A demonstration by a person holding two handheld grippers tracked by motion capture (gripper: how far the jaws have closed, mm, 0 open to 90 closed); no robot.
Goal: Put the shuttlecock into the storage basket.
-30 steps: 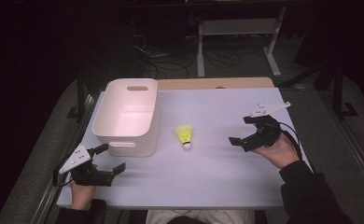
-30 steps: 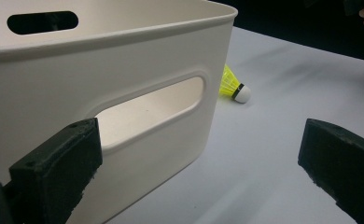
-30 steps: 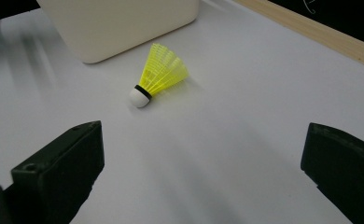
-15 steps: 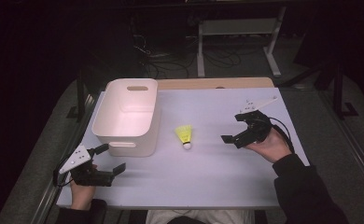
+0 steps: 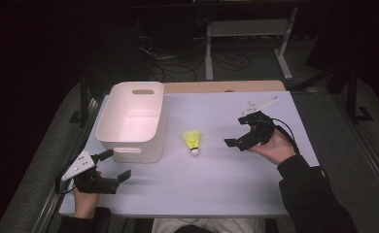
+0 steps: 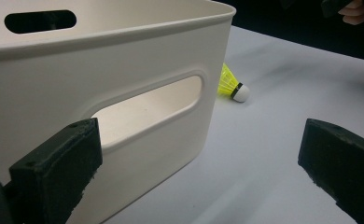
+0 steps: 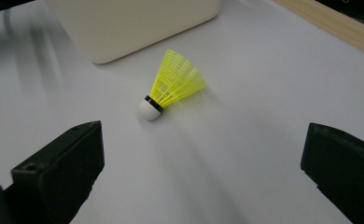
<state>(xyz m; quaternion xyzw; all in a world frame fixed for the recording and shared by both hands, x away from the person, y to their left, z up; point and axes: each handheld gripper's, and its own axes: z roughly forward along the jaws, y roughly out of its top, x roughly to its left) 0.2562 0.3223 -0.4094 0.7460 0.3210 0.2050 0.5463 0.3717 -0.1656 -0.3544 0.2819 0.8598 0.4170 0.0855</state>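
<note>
A yellow shuttlecock (image 5: 192, 141) with a white cork lies on its side on the white table (image 5: 216, 194), just right of a white plastic bin (image 5: 131, 120). In the right gripper view the shuttlecock (image 7: 173, 86) lies ahead of the wide-apart jaws. My right gripper (image 5: 238, 131) is open, a short way to the shuttlecock's right, pointing at it. At the near left corner my left gripper (image 5: 114, 166) is open, in front of the bin's handle slot (image 6: 147, 109). The shuttlecock (image 6: 231, 85) peeks out past the bin's corner.
The bin is empty. A wooden strip (image 5: 221, 86) runs along the table's far edge. Beyond it, a metal stand (image 5: 246, 39) and cables sit on the dark floor. Open table surface lies in front of the shuttlecock.
My right gripper has moved left toward the shuttlecock and turned to face it. The left gripper has stayed where it was.
</note>
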